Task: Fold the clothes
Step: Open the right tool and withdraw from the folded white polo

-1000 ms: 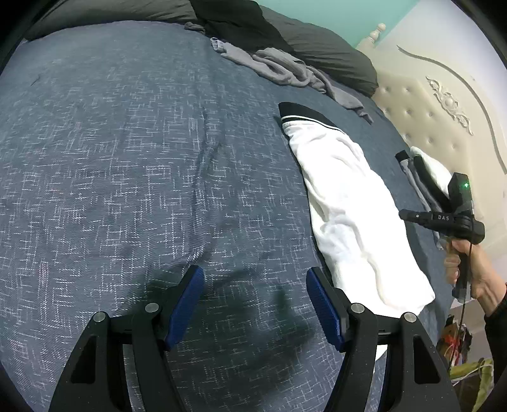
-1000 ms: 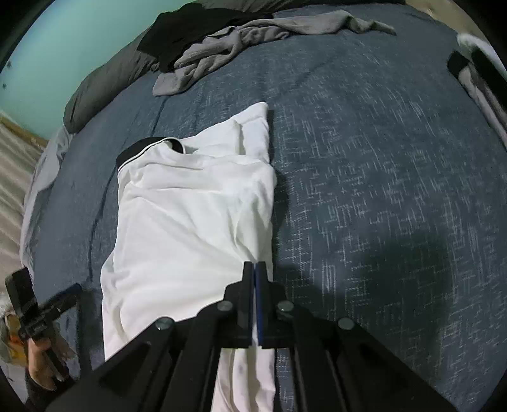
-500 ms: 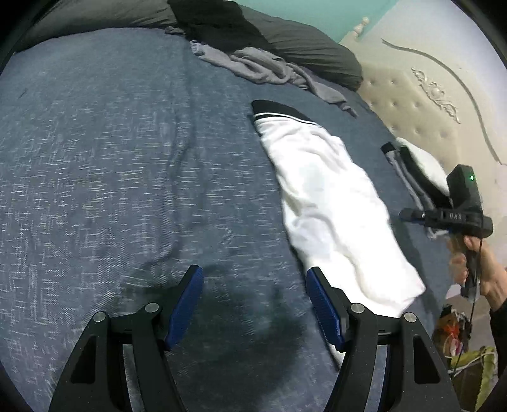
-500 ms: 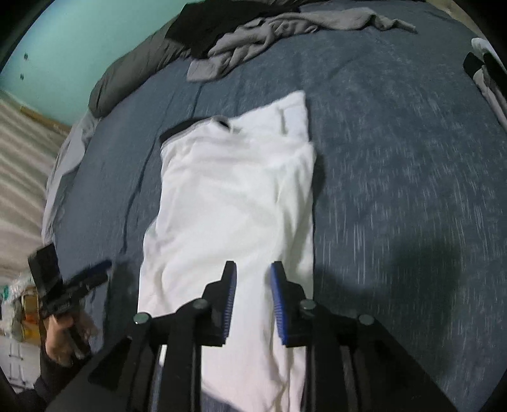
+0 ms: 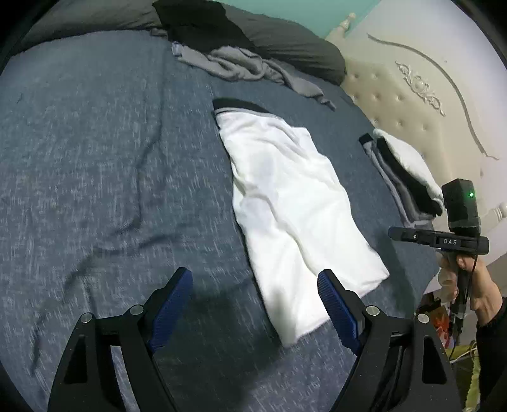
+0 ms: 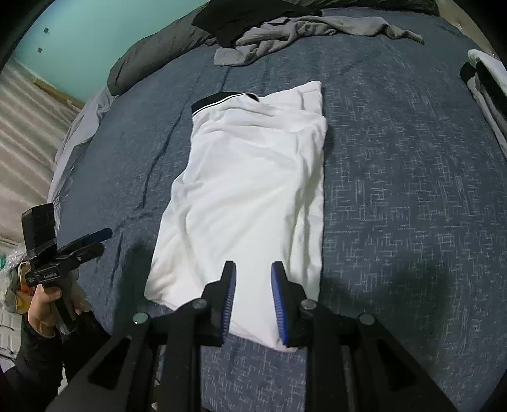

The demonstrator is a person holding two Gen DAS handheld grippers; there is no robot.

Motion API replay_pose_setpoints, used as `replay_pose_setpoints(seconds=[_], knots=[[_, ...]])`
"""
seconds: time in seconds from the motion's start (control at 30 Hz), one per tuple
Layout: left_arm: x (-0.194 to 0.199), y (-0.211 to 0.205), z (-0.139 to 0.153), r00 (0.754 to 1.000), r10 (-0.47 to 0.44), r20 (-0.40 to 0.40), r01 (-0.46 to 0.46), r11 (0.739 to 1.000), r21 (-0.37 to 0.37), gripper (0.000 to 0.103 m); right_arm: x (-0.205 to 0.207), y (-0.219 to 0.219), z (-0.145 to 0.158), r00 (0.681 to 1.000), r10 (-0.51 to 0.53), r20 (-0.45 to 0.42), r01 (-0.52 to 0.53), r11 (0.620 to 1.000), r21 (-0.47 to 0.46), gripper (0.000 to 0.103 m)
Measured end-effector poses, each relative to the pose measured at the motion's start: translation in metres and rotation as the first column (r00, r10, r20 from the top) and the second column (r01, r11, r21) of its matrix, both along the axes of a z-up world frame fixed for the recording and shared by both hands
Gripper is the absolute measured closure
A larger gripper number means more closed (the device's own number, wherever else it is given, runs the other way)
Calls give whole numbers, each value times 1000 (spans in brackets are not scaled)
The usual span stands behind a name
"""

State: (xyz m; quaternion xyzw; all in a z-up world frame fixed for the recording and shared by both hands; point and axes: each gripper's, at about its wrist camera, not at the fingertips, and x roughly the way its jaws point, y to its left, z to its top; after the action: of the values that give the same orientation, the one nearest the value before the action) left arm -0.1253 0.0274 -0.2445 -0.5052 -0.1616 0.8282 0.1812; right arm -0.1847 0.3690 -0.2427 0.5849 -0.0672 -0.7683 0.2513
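Observation:
A white shirt [image 5: 291,202] with a black collar lies folded into a long narrow strip on the blue bedspread [image 5: 79,142], collar at the far end. My left gripper [image 5: 252,274] hovers over the bedspread just left of the shirt's near hem; its jaws are opening and nothing is between them. In the right wrist view the shirt [image 6: 250,177] runs away from my right gripper [image 6: 253,267], which hangs above the near hem with a narrow gap between its blue pads and no cloth pinched. Each gripper also shows in the other's view, held by a hand: right gripper [image 5: 394,233], left gripper [image 6: 103,241].
A crumpled grey garment [image 5: 247,66] and a black one [image 5: 196,22] lie at the far side, against a dark pillow [image 5: 301,47]. A folded stack of clothes [image 5: 402,177] sits by the cream headboard [image 5: 412,104]. The bed's edge and floor clutter [image 6: 12,285] are near me.
The right jaws, shut at the shirt's edge, have parted and let it go. Both grippers have pulled back and up from the bed. The left jaws have widened.

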Motion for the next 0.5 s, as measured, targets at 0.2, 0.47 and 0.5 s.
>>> replay_pose_setpoints(seconds=[0.2,0.47,0.5], knots=[[8,17,-17,997,-1,73,3,1000,-30,18,12,-2,0,1000,8,-4,-8,1000,19,76],[14,25,-35,993,27,118,-20,998,-55,18,26,11,-7,1000,-8,-2,8,999,31,75],[14,27,-35,993,25,119,-17,997,-69,18,27,12,-7,1000,-12,-3,12,999,30,75]])
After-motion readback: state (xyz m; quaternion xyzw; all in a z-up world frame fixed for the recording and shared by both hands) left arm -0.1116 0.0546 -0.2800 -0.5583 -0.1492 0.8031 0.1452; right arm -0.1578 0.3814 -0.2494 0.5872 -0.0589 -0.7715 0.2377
